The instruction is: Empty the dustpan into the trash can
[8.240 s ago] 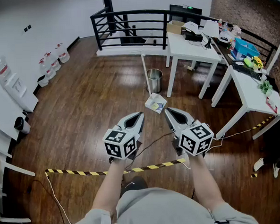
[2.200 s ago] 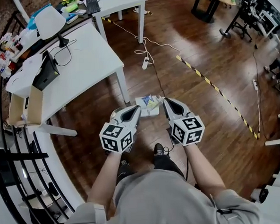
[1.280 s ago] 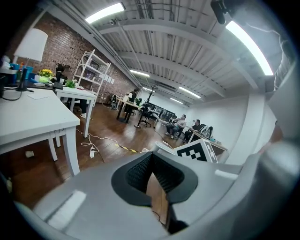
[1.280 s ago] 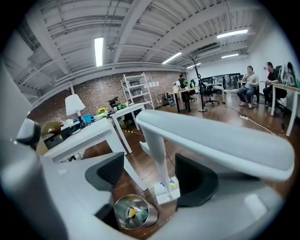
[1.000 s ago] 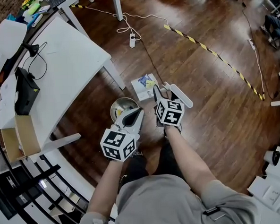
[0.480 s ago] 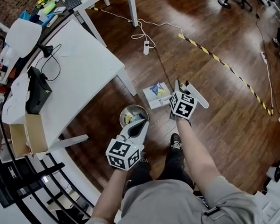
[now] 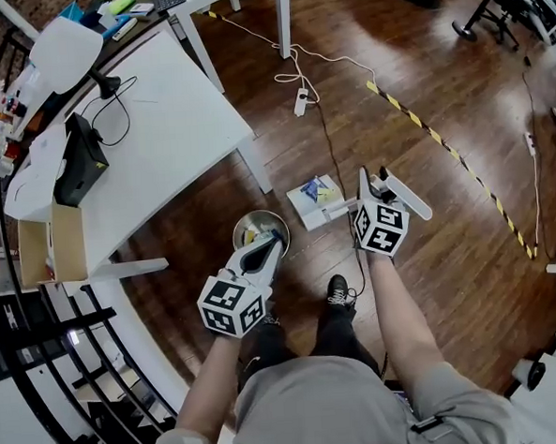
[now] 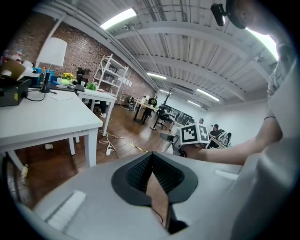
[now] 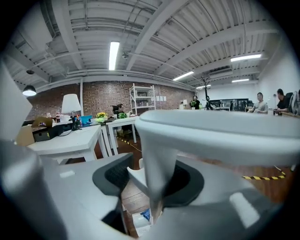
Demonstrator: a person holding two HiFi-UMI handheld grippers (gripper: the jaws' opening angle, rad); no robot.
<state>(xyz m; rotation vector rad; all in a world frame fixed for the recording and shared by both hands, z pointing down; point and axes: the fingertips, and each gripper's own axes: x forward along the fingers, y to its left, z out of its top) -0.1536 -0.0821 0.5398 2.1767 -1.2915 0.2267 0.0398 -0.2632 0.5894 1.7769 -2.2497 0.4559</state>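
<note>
Closing just now on the dustpan's [image 7: 314, 197] handle [image 9: 159, 164], right fingers [image 9: 65, 192] are gripping it, left fingers [image 8: 84, 197] are pressing together empty, and the loaded dustpan is waiting unemptied beside the can [image 7: 236, 236].

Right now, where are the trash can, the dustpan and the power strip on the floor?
trash can [image 7: 259, 214]: head view, on its upper rim.
dustpan [image 7: 308, 214]: head view, on a bare part of the pan.
power strip [image 7: 301, 100]: head view, on its middle.

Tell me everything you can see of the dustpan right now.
The dustpan is white, plastic by the look: a flat pan on a long handle. Blue and yellow scraps lie in it. It is beside the metal trash can, not over it. The right gripper, whose jaws have just been closing, grips the handle's stem. Whether the pan is off the floor I cannot tell.
</note>
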